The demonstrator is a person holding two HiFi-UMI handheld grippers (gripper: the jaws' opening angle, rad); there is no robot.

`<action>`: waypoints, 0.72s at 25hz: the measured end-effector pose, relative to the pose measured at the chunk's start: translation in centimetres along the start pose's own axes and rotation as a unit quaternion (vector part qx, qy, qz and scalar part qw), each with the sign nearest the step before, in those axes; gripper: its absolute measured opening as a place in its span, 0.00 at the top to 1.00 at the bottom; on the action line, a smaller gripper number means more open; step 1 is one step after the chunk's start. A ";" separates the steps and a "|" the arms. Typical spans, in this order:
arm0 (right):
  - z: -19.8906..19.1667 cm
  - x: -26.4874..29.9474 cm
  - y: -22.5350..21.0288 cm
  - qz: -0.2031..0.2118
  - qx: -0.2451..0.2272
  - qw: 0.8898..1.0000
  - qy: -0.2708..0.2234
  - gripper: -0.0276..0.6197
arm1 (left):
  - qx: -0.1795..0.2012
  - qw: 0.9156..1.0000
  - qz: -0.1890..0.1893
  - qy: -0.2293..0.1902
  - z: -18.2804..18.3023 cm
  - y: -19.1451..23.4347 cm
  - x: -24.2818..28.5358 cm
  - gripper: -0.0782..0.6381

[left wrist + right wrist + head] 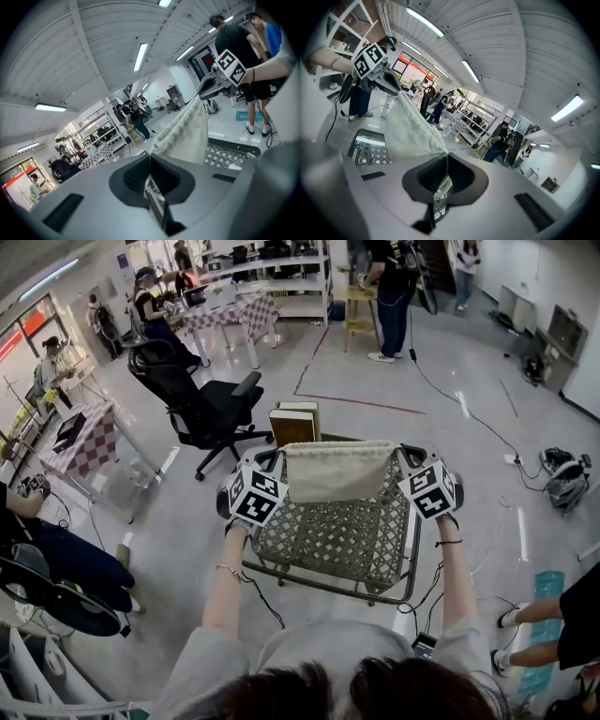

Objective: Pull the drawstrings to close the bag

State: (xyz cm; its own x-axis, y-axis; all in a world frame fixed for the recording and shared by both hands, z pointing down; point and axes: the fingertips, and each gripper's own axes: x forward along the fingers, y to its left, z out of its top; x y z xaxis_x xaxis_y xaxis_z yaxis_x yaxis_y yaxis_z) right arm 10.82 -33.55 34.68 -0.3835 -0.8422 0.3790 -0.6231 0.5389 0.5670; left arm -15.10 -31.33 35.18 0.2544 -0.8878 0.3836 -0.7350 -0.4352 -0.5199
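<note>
Jaws of the left gripper (150,160) and right gripper (447,168) are clenched on the drawstrings (446,154), with the bag (337,472) stretched between them (mouth partly gathered). This looks like the pulling step. Next, probably, draw them farther apart.

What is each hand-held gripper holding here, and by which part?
Both hold the cream drawstring bag: the left hand-held gripper pinches its left top corner, the right hand-held gripper its right top corner.

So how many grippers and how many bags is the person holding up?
Cream drawstring bag: 1, stretched between the grippers.
Grippers: 2, the left gripper and the right gripper, each with jaws shut at one top end of it.
Total: 3
</note>
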 end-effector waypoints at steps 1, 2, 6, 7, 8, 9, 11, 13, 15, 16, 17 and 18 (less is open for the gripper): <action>0.2 -0.1 -0.2 -0.003 0.002 1.000 -0.003 0.92 | 0.001 1.000 0.004 -0.005 0.4 0.2 -0.1 0.85; 0.4 -0.2 -0.5 -0.006 0.005 1.000 -0.006 0.92 | 0.002 1.000 0.008 -0.009 0.8 0.4 -0.2 0.85; 1.3 -0.3 -1.4 -0.015 0.005 1.000 -0.011 0.92 | 0.005 0.999 0.019 -0.026 2.0 1.4 -0.4 0.85; 1.5 -0.3 -1.5 -0.017 0.004 1.000 -0.012 0.92 | 0.004 0.999 0.020 -0.029 2.2 1.7 -0.5 0.85; 1.6 -0.3 -1.6 -0.019 0.004 1.000 -0.013 0.92 | 0.001 0.999 0.020 -0.032 2.3 1.9 -0.5 0.85; 1.8 -0.3 -1.7 -0.023 0.004 1.000 -0.014 0.92 | -0.001 0.999 0.021 -0.033 2.3 2.0 -0.6 0.85; 2.0 -0.3 -2.0 -0.030 0.006 0.999 -0.016 0.92 | -0.005 0.999 0.021 -0.036 2.4 2.2 -0.6 0.85; 1.9 -0.5 -2.4 -0.037 0.015 0.999 -0.018 0.92 | -0.009 0.999 0.022 -0.038 2.5 2.2 -0.7 0.85; 1.7 -0.5 -2.7 -0.040 0.026 0.999 -0.018 0.92 | -0.015 0.999 0.024 -0.040 2.5 2.3 -0.6 0.85; 1.6 -0.5 -2.7 -0.040 0.030 0.999 -0.017 0.92 | -0.019 0.999 0.025 -0.040 2.5 2.3 -0.5 0.86; 1.5 -0.4 -2.7 -0.040 0.035 0.998 -0.016 0.92 | -0.022 0.999 0.026 -0.040 2.5 2.3 -0.5 0.85; 1.3 -0.4 -2.8 -0.041 0.040 0.998 -0.017 0.92 | -0.026 0.999 0.026 -0.040 2.4 2.3 -0.4 0.86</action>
State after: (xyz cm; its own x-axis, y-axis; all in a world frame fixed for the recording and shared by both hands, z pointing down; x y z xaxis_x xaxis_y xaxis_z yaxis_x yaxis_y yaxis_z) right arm 11.79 -34.72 31.98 -0.3513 -0.8840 0.3085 -0.7055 0.4666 0.5335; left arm -15.35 -32.28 31.97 0.2625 -0.9193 0.2934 -0.7792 -0.3813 -0.4975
